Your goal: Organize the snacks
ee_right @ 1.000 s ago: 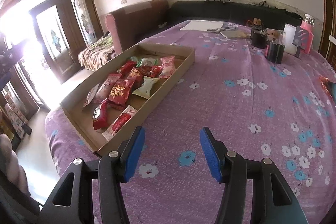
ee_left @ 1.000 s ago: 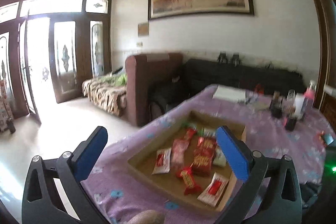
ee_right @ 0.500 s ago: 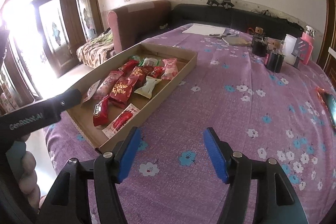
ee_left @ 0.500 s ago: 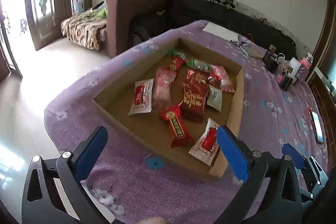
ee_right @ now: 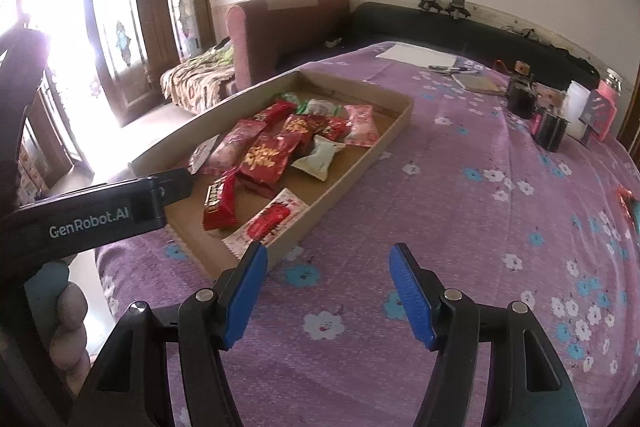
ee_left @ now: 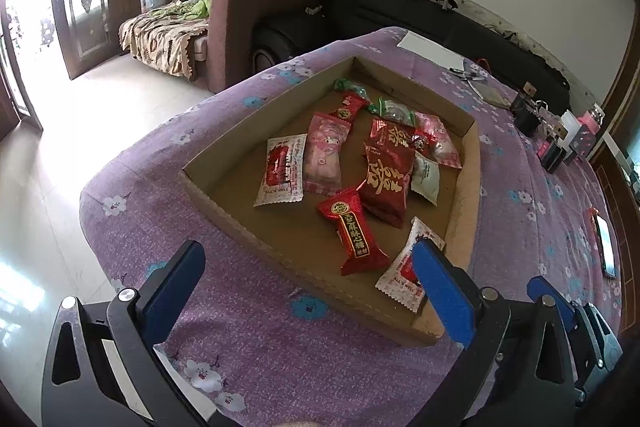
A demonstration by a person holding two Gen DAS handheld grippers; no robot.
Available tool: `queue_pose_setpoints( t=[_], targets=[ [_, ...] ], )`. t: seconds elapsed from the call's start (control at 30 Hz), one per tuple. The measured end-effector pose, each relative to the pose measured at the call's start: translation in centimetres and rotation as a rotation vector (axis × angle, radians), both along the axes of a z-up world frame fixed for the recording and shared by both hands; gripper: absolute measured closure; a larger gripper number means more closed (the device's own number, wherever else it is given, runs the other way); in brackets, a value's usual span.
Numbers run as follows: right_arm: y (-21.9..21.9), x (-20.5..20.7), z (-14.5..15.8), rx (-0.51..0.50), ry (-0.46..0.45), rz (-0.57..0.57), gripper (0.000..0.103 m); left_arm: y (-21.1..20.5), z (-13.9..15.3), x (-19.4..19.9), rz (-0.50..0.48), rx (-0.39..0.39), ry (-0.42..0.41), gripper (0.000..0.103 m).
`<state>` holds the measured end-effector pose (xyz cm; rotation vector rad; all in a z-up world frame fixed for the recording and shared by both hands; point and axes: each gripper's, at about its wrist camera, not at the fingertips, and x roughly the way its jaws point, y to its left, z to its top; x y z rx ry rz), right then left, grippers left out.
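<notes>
A shallow cardboard tray [ee_left: 224,183] [ee_right: 360,167] lies on the purple flowered tablecloth and holds several wrapped snacks. Among them are a big red packet [ee_left: 386,179] [ee_right: 268,157], a small red candy bar [ee_left: 354,233] [ee_right: 220,201], a pink packet [ee_left: 324,157] and white-red sachets [ee_left: 282,169] [ee_right: 266,223]. My left gripper [ee_left: 308,273] is open and empty, above the tray's near corner. My right gripper [ee_right: 328,275] is open and empty over bare cloth, just right of the tray's near end. The left gripper's body [ee_right: 80,219] shows at the left of the right wrist view.
Dark cups and jars [ee_right: 548,127], a white container and a pink bottle stand at the table's far right. Papers [ee_right: 416,55] and a notebook lie at the far end. A phone [ee_left: 604,247] lies at the right edge. Sofas [ee_left: 272,11] stand beyond the table.
The left gripper has tipped down and moved closer over the tray. The right gripper has edged forward toward the tray's near end. Both stay open.
</notes>
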<state>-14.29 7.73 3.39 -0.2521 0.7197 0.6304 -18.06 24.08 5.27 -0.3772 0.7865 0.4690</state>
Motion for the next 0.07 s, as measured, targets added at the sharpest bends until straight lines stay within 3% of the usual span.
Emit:
queue_pose_setpoints(
  t=[0.07],
  targets=[
    [-0.09,0.04,-0.03,0.004,0.004,0.003,0.037,-0.33,0.05,0.09,-0.005,0.016,0.006,0.0]
  ],
)
